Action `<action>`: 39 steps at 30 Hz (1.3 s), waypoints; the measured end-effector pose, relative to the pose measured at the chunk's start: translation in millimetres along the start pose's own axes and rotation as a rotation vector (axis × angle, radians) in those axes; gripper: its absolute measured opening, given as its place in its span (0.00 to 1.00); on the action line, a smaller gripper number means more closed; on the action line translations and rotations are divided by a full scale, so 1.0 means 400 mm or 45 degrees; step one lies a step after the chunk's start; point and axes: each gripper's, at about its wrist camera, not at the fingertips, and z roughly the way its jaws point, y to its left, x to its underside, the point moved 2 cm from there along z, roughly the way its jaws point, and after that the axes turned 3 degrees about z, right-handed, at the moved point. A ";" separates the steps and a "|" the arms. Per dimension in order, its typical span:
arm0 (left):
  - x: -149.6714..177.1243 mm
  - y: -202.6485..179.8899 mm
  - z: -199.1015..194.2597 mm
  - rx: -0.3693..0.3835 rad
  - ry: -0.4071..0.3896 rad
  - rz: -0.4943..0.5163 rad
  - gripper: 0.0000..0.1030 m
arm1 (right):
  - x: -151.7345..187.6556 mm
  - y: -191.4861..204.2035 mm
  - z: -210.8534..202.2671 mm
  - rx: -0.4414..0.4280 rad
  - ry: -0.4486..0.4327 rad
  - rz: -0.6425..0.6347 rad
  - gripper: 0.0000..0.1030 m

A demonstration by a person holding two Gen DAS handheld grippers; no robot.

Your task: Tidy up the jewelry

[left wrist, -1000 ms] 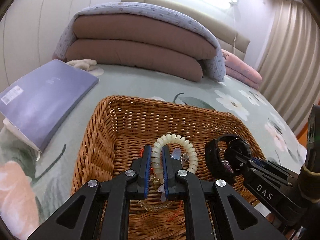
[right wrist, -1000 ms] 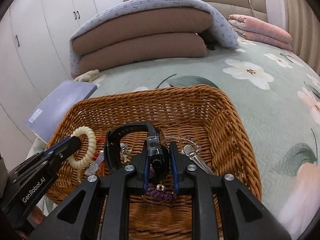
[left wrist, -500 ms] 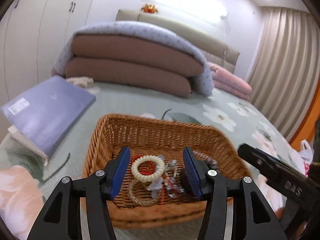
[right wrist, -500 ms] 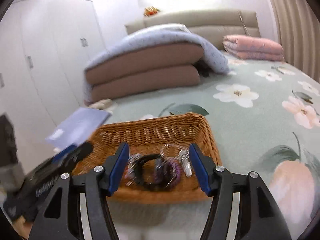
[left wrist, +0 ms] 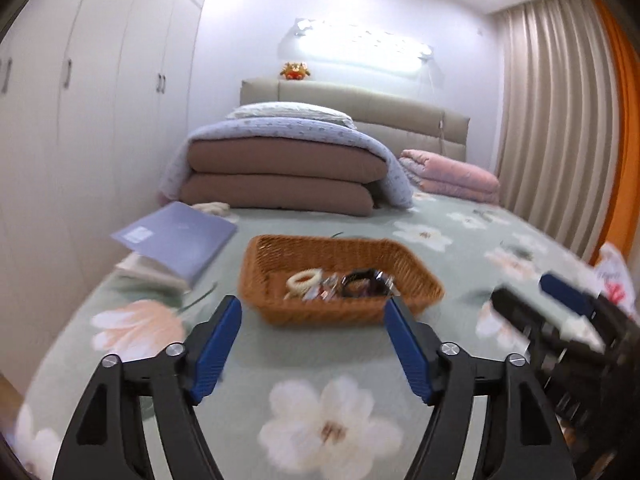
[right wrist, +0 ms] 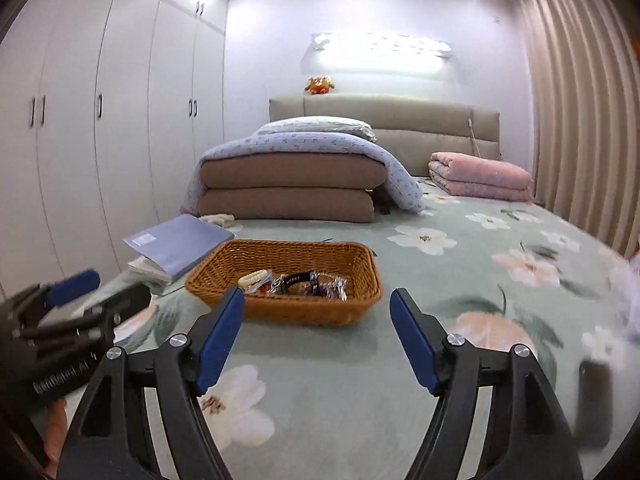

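Note:
A brown wicker basket (left wrist: 272,308) (right wrist: 224,284) sits on the floral bedspread. It holds a cream beaded bracelet (left wrist: 301,280) (right wrist: 253,278), a black watch (left wrist: 360,280) (right wrist: 298,280) and several smaller pieces of jewelry. My left gripper (left wrist: 314,322) is open and empty, well back from the basket's near side. My right gripper (right wrist: 316,314) is open and empty, also back from the basket. Each gripper shows blurred at the edge of the other's view.
A lavender book (left wrist: 176,236) (right wrist: 180,238) lies left of the basket. Folded brown quilts under a blue blanket (left wrist: 280,176) and a pink blanket (right wrist: 480,176) lie behind it. White wardrobes (right wrist: 100,140) line the left side, curtains (left wrist: 560,120) the right.
Both grippers let go of the bracelet and the watch into the basket, opened wide, and pulled back and up away from the basket.

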 end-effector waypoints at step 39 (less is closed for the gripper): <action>0.113 0.016 -0.007 -0.194 0.055 0.001 0.75 | 0.082 -0.075 0.051 0.204 0.178 0.059 0.87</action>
